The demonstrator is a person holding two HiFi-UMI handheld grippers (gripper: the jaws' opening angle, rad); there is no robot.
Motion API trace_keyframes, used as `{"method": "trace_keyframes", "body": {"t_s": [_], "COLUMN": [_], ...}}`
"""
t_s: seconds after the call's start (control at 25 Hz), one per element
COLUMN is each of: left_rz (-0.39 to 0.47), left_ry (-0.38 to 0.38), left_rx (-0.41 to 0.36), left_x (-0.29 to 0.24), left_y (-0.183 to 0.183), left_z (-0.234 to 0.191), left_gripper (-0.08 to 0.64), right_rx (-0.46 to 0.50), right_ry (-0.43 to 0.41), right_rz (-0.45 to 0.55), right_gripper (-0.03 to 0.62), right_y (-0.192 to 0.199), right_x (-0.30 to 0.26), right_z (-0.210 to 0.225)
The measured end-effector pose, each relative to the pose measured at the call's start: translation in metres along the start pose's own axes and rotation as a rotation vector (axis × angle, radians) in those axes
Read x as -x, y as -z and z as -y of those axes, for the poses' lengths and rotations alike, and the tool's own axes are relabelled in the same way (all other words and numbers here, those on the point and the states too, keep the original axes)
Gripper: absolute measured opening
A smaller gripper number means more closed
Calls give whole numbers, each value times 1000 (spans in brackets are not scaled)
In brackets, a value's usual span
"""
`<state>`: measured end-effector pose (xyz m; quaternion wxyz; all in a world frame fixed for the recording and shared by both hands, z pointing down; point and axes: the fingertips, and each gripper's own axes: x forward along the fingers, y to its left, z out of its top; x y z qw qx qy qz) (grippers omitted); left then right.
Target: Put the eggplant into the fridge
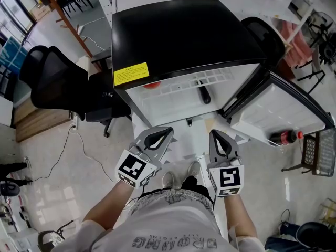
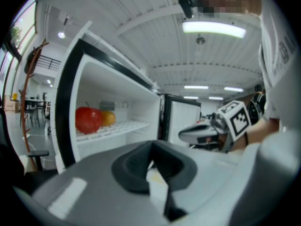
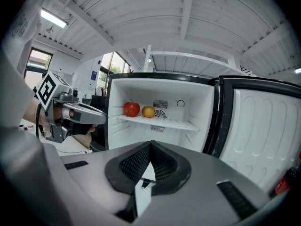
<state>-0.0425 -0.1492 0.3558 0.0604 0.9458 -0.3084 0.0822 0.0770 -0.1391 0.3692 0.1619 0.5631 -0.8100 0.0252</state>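
A dark purple eggplant [image 1: 203, 92] lies inside the open mini fridge [image 1: 178, 35], near the front of the white compartment; neither gripper view shows it. My left gripper [image 1: 168, 131] and right gripper [image 1: 213, 134] hover side by side in front of the fridge, below its opening and apart from the eggplant. Both are shut with nothing held. In the left gripper view the gripper's [image 2: 151, 146] jaws meet, and in the right gripper view that gripper's [image 3: 150, 143] jaws do too. The fridge door [image 3: 263, 131] stands swung open to the right.
A red apple [image 3: 131, 108] and a yellow fruit [image 3: 148, 111] sit at the left of the fridge shelf [image 3: 164, 122]. A cola bottle [image 1: 283, 137] lies in the door rack. A black office chair [image 1: 52, 83] stands left of the fridge, a wire basket [image 1: 320, 154] at far right.
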Motion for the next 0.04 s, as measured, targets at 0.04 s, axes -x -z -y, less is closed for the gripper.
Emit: {"method": "trace_keyframes", "body": {"t_s": [0.04], "left_rz": [0], "left_ry": [1], "left_rx": [0], "left_x": [0], "left_y": [0], "left_z": [0], "left_gripper": [8], "right_rx": [-3], "right_ry": [-1], "right_rz": [-1], "right_gripper": [3], "right_y": [1], "right_x": [0], "right_z": [1]}}
